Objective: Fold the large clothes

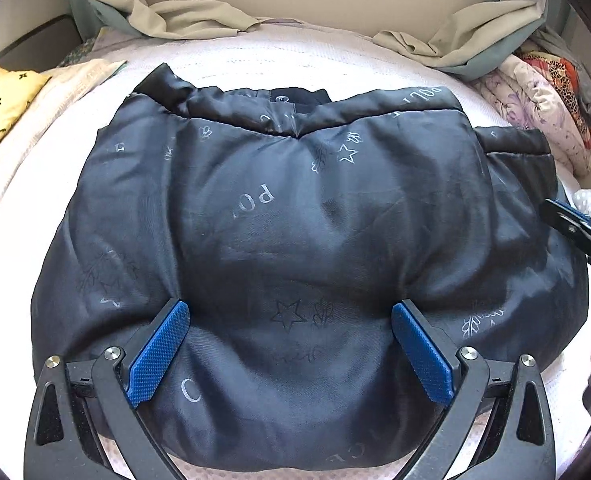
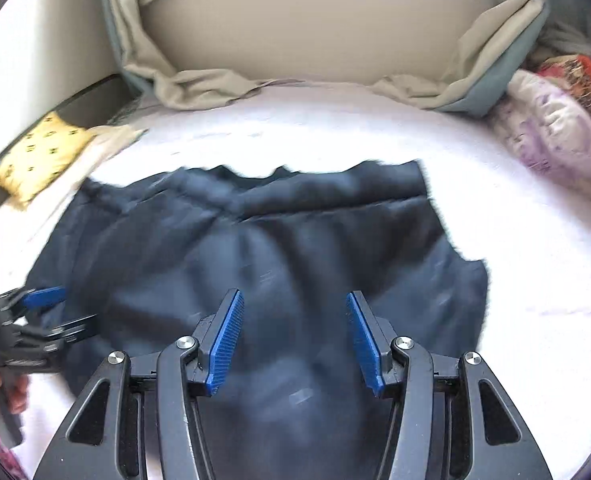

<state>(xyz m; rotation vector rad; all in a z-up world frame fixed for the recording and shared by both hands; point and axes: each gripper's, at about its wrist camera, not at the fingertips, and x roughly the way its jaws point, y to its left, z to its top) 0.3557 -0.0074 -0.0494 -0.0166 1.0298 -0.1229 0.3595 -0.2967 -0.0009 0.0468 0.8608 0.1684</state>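
Left tongs (image 1: 289,322) wide apart over folded jacket (image 1: 295,220), right tongs (image 2: 294,322) half-open, empty

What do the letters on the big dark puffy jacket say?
"PO", upside down and partly creased, on the dark padded jacket's lining.
"POLI", upside down, only partly shown, near its collar edge.
"C", a lone letter, on the near part.
Right wrist view: too blurred to read.

Right wrist view motion-blurred; jacket (image 2: 255,248) print unreadable, near edge cut off
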